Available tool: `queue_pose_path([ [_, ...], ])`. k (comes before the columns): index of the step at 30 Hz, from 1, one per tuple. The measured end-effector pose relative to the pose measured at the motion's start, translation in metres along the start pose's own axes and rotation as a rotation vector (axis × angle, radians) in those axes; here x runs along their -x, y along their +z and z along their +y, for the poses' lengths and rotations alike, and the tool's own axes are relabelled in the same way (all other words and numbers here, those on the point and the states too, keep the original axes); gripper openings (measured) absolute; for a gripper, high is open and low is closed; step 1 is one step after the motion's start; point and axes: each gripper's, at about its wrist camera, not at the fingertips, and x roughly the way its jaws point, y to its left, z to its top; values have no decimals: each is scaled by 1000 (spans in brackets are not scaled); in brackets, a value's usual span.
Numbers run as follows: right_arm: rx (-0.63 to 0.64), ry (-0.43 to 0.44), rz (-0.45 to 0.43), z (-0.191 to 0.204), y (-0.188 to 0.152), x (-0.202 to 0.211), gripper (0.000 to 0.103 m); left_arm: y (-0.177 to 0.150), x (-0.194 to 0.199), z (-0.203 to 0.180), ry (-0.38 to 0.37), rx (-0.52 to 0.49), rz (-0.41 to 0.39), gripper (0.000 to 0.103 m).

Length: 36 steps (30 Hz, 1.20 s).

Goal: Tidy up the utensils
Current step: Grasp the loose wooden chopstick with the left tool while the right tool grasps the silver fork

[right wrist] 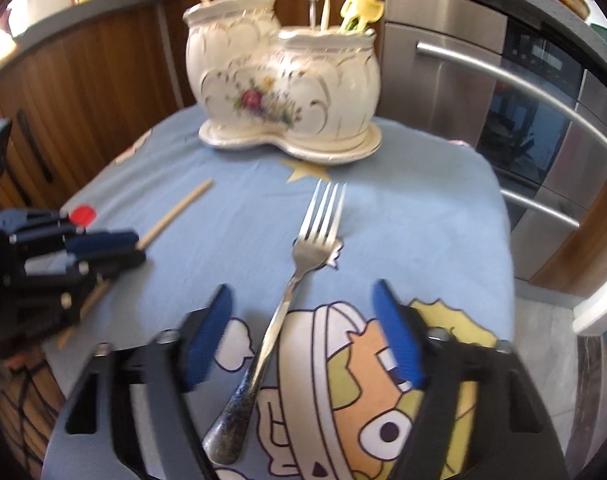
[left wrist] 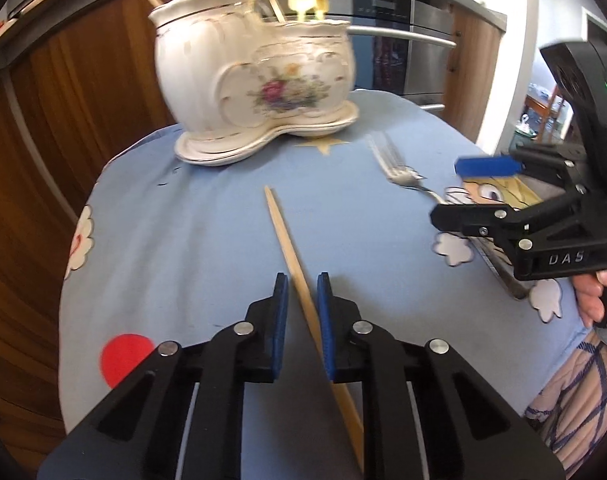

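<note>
Right wrist view alone shows the fork [right wrist: 291, 280] handle's speckled end

A single wooden chopstick [left wrist: 293, 264] is laid flat on the blue patterned cloth [left wrist: 183, 240], its far tip directed toward the holder. A silver fork [right wrist: 291, 276] is laid flat to its right, well apart from it, tines directed toward the holder and dark speckled handle nearest the right wrist camera. A cream ceramic two-compartment holder [right wrist: 287, 92], decorated with flowers and gold trim, is stood upright on its matching base at the far end of the cloth; wooden handles are held in the left compartment, gold and yellow utensils in the right.
</note>
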Motion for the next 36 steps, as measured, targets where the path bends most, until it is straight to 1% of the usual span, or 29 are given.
queue_pose_path([
  [3,11,5,24,5,-1,-5,53,2,-2,11,15,1,14,14],
  [5,17,10,32,7,1,-6,48,5,-3,15,10,-11,31,14],
  [6,19,20,37,8,2,-7,43,7,-4,19,16,-17,45,14],
  [7,23,28,43,9,3,-7,40,8,-6,21,19,-23,54,14],
  [10,47,50,66,10,6,-7,18,13,-9,26,0,-50,101,14],
  [11,55,59,78,10,8,-7,14,15,-10,26,-4,-62,118,14],
  [12,66,73,98,9,11,-8,13,18,-11,26,-11,-81,142,14],
  [17,170,82,185,10,20,-11,13,33,-20,29,-52,-161,256,14],
  [20,224,82,247,10,26,-13,13,40,-25,34,-84,-178,306,14],
  [24,265,79,319,9,33,-18,13,49,-33,38,-125,-196,375,14],
  [28,277,89,388,5,43,-24,13,56,-38,36,-138,-240,434,14],
  [29,278,91,402,4,45,-25,14,57,-38,36,-139,-244,442,14],
  [30,273,93,412,4,46,-26,18,58,-39,35,-141,-252,455,14],
  [31,264,98,419,4,45,-26,21,59,-40,34,-144,-259,464,14],
  [32,246,103,427,1,47,-28,22,60,-40,34,-148,-263,472,14],
  [36,220,118,429,-3,46,-27,22,67,-45,33,-169,-262,504,14],
])
